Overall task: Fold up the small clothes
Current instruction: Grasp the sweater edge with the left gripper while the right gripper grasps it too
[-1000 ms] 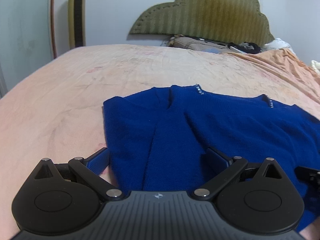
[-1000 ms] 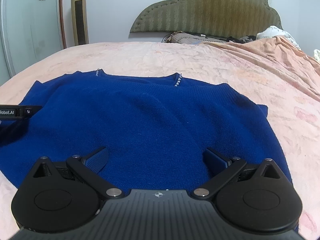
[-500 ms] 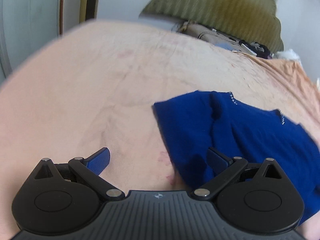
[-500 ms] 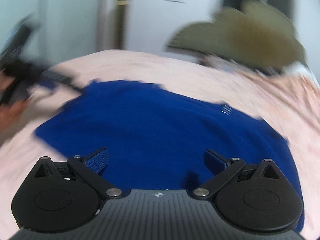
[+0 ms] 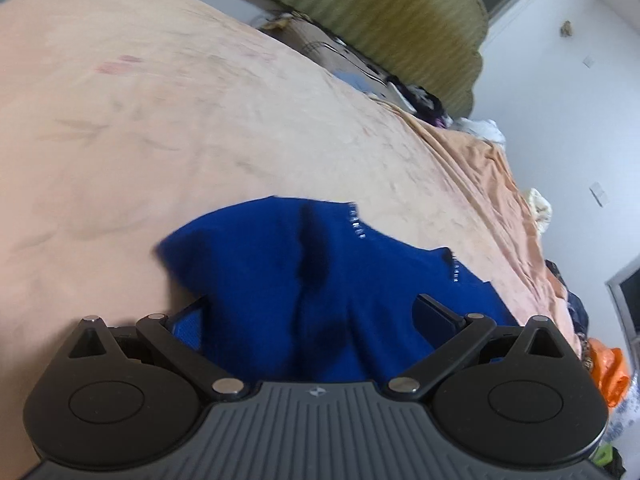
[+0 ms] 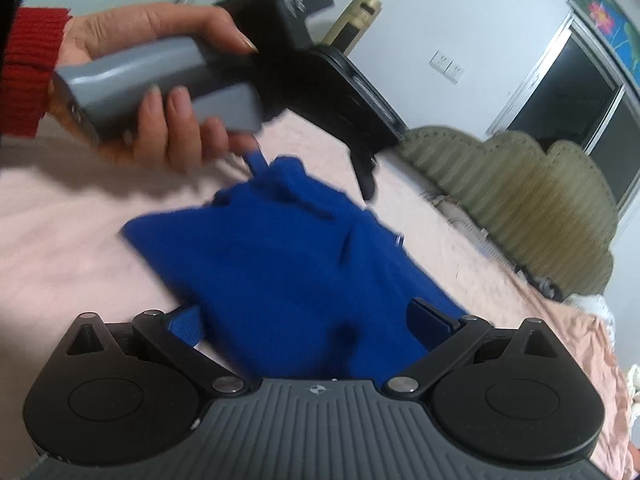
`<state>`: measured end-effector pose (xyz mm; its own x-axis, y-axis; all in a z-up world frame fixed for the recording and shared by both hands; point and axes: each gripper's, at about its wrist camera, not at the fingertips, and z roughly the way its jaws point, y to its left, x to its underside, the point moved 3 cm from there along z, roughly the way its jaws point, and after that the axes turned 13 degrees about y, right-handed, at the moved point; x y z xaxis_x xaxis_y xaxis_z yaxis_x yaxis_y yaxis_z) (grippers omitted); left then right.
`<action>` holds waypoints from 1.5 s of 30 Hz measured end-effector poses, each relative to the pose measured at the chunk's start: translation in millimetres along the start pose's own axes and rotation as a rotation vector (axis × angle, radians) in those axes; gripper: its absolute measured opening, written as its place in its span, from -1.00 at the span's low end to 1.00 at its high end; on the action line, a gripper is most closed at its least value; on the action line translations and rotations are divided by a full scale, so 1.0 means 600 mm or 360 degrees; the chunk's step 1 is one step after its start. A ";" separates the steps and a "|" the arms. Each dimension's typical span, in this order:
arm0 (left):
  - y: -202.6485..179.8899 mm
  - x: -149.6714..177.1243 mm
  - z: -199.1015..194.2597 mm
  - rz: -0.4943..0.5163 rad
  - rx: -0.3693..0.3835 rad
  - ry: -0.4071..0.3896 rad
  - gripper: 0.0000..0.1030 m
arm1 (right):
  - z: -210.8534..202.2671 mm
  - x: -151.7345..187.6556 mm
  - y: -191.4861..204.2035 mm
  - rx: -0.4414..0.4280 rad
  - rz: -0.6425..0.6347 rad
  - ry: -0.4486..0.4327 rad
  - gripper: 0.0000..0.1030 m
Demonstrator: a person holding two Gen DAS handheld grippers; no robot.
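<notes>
Over blue sweater (image 5: pixel 280 280) — both grippers' fingers (image 5: pixel 434 314) wide apart.

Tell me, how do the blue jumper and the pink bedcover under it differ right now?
The blue jumper is deep blue and bunched into folds; the pink bedcover is pale and lies mostly smooth. The jumper covers a small patch near both tools; the bedcover spreads across the whole bed. Both are soft cloth.
</notes>
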<state>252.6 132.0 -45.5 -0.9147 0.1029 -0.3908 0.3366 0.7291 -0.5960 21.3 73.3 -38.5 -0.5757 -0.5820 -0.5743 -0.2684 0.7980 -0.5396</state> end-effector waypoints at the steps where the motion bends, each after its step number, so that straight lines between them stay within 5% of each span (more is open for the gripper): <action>1: -0.004 -0.007 0.007 0.0009 0.0008 0.0012 1.00 | 0.010 -0.010 0.004 0.0037 -0.0005 -0.0010 0.95; 5: -0.015 -0.032 0.030 0.0022 0.0010 0.0048 0.99 | 0.045 -0.039 0.011 0.0074 0.0010 -0.0043 0.79; 7: -0.019 -0.039 0.037 0.0025 -0.0007 0.0048 0.96 | 0.049 -0.043 0.016 0.0076 -0.0012 -0.0037 0.44; 8: -0.023 -0.042 0.040 0.0039 -0.0035 0.0045 0.79 | 0.047 -0.044 0.021 0.0066 -0.0039 -0.0042 0.17; 9: -0.027 -0.043 0.043 0.0059 -0.0078 0.0047 0.34 | 0.046 -0.044 0.027 0.0064 -0.0079 -0.0048 -0.06; 12: -0.028 -0.046 0.048 0.0068 -0.0215 0.0056 -0.44 | 0.041 -0.043 0.038 0.0082 -0.0155 -0.0040 -0.50; 15: -0.014 -0.046 0.047 -0.0041 -0.0172 0.0074 -0.70 | 0.038 -0.043 0.032 0.0032 -0.0131 -0.0047 -0.81; 20: -0.055 -0.035 0.035 0.0067 -0.0353 0.0033 -0.73 | 0.025 -0.041 -0.005 -0.0112 0.0043 -0.0076 -0.88; 24: -0.110 -0.032 0.020 0.0182 -0.0496 -0.0016 -0.74 | -0.013 -0.029 -0.025 -0.0082 0.0128 -0.0130 -0.89; 33: -0.208 -0.046 0.010 0.0182 -0.0563 -0.0121 -0.73 | -0.065 0.016 -0.100 0.0002 0.0353 -0.0203 -0.90; 45: -0.362 -0.042 0.101 0.0338 -0.0633 -0.0108 -0.74 | -0.086 0.132 -0.220 0.0047 0.0704 -0.0186 -0.92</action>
<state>216.2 -69.9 51.0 -0.8136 0.2430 -0.5282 0.3908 0.9012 -0.1874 -28.8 -69.8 19.0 -0.5387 -0.2012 -0.8182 0.0068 0.9700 -0.2430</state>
